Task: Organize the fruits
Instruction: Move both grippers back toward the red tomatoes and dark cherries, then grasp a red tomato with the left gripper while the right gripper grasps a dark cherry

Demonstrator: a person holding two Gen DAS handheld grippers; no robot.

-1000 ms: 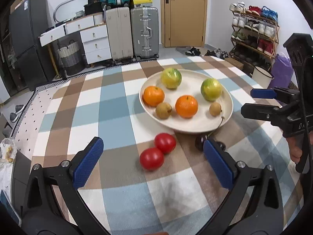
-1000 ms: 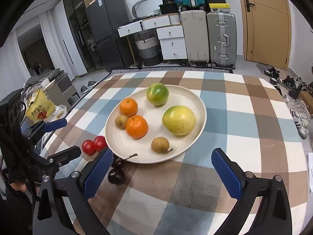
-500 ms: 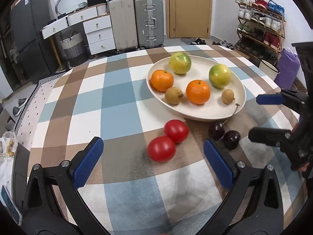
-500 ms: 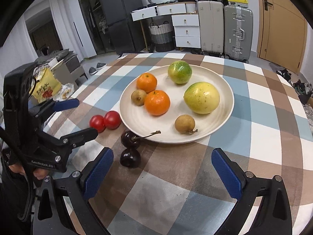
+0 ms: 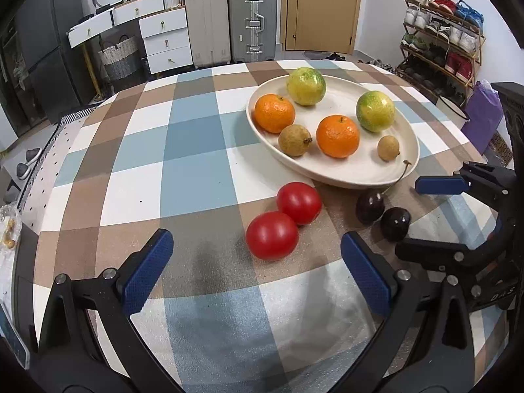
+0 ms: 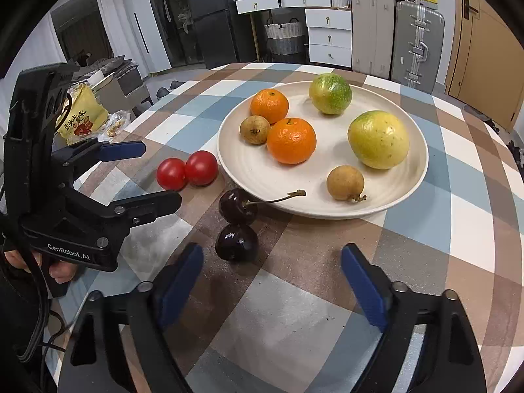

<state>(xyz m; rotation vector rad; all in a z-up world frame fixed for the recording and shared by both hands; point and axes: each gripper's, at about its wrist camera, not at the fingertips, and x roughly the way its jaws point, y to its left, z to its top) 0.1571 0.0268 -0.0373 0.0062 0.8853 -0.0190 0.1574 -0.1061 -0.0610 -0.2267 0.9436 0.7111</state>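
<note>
Risk: right gripper (image 6: 275, 278), empty jaws closing, may nudge near cherry (image 6: 236, 241) rolling; left gripper (image 5: 255, 271) gapes, holding nothing.

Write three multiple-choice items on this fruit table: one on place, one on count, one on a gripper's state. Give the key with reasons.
1. Where do the two red tomatoes lie?
A. on the plate
B. on the tablecloth beside the plate
C. between the right gripper's pads

2. How many fruits lie on the plate?
A. four
B. six
C. eight

3. What is between the left gripper's pads?
A. nothing
B. a tomato
C. a cherry

Key:
1 B: both tomatoes sit on the checked tablecloth, just off the plate's rim.
2 B: two oranges, two green-yellow fruits and two small brown fruits.
3 A: the blue pads stand wide apart short of the tomatoes, gripping nothing. The right gripper is closing, with no fruit between its pads yet; the dark cherries lie just ahead of it.
</note>
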